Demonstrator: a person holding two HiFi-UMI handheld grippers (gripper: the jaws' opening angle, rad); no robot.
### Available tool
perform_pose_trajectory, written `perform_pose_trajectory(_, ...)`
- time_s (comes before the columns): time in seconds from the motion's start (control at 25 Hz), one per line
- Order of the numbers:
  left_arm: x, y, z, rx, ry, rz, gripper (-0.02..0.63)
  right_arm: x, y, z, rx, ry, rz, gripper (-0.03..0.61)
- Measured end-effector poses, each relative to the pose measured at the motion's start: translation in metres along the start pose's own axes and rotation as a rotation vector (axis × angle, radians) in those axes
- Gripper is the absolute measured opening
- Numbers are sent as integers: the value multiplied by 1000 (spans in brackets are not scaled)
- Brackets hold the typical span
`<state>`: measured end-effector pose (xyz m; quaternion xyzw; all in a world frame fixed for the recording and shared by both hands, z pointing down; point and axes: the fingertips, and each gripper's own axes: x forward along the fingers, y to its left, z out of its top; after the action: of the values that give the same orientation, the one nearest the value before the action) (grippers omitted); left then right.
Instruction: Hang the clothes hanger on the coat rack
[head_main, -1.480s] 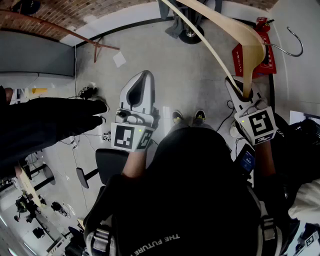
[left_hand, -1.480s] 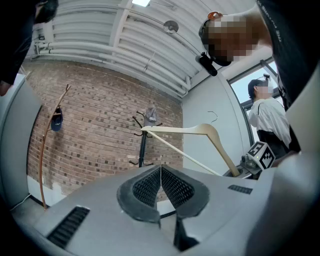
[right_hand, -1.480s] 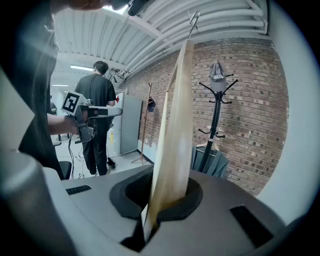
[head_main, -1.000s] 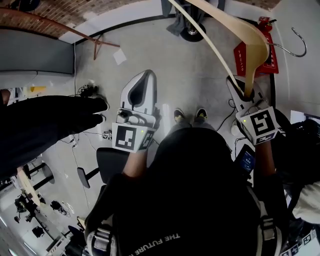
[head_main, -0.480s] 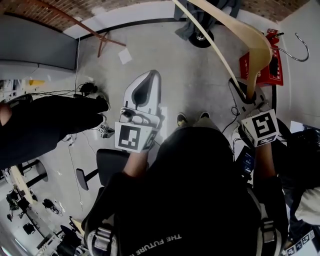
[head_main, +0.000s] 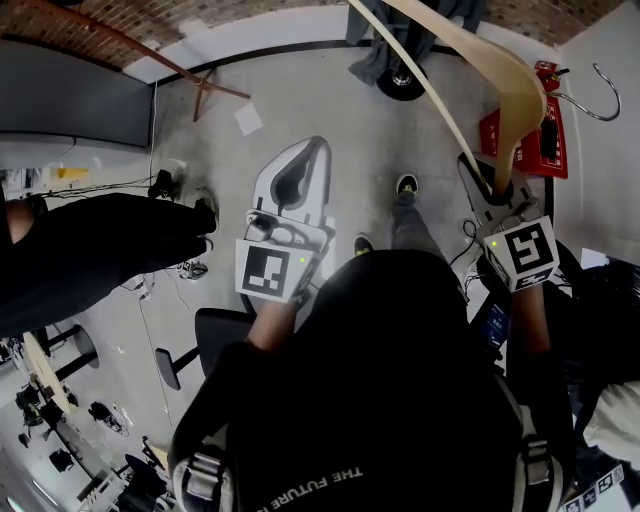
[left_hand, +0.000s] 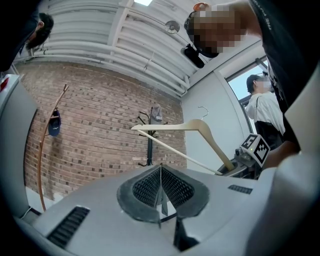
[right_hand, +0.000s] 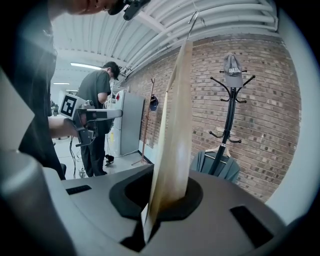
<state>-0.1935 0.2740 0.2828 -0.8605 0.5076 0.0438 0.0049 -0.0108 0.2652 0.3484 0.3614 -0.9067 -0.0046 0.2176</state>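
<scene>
Wooden and pale, the clothes hanger (head_main: 505, 80) is held up in the air. One end of its arm is pinched between the fingers (right_hand: 125, 197) of the right gripper (head_main: 492, 185). The left gripper (left_hand: 161, 175) has its fingers pressed together with nothing between them. The black coat rack (right_hand: 229, 117) stands well apart by the brick wall (right_hand: 270, 100), with a cap (right_hand: 232, 65) on top and a grey garment (right_hand: 220, 167) hanging lower down. The pick-up looks done. Carrying the hanger over and hooking it onto the rack is not yet done.
</scene>
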Motion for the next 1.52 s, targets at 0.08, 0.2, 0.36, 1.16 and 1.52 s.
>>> perform_pose_trajectory(0.08, 17, 2, -1, 7, 0, -1, 23, 9, -17, -2, -4, -2, 4, 21)
perform_pose_trajectory(0.2, 51, 5, -5, 0, 0, 2, 23, 22, -48, -5, -3, -7, 9, 21)
perform_pose_trajectory(0.36, 102, 5, -4, 9, -4, 3, 23, 37, -98, -7, 2, -16, 13, 21)
perform_pose_trajectory(1.16, 302, -30, -18, 87, 60, -6, 23, 72, -281, -40, 38, -61, 82, 21)
perform_pose_trajectory(1.52, 335, -13, -10, 86, 29, 8, 23, 93, -302, -40, 65, -55, 121, 21)
